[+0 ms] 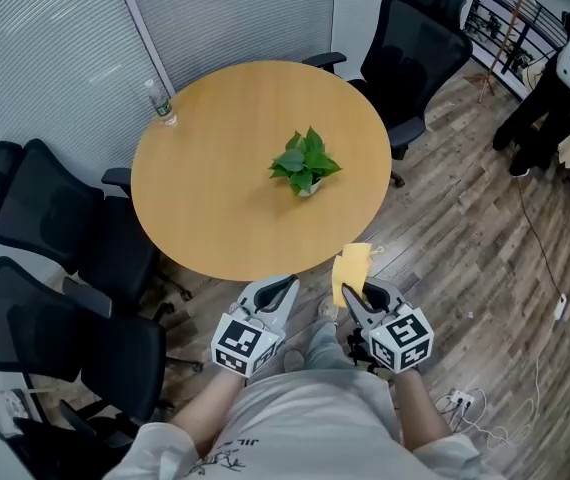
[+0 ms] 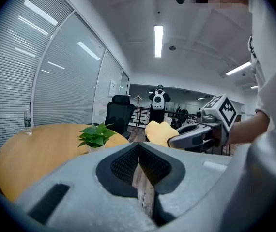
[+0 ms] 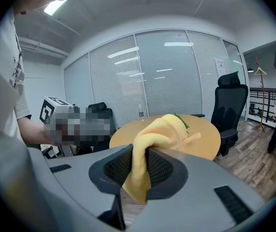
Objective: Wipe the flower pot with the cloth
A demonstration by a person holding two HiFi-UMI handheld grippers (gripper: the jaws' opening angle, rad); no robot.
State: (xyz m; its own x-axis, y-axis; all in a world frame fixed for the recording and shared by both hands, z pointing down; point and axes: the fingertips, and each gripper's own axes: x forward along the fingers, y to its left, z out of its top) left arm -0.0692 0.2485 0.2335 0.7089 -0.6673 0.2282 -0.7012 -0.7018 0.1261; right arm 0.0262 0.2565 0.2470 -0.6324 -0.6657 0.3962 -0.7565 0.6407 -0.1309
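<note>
A small white flower pot (image 1: 307,187) with a leafy green plant (image 1: 304,159) stands near the middle of the round wooden table (image 1: 215,208). The plant (image 2: 96,135) also shows in the left gripper view. My right gripper (image 1: 353,302) is shut on a yellow cloth (image 1: 350,269), which sticks up from its jaws just short of the table's near edge. In the right gripper view the cloth (image 3: 153,144) hides most of the plant. My left gripper (image 1: 283,290) hangs beside it, shut and empty, its jaws pressed together in the left gripper view (image 2: 138,159).
A clear water bottle (image 1: 160,102) stands at the table's far left edge. Black office chairs (image 1: 60,228) ring the table at left and another chair (image 1: 415,53) at the far right. Cables (image 1: 465,408) lie on the wood floor at right.
</note>
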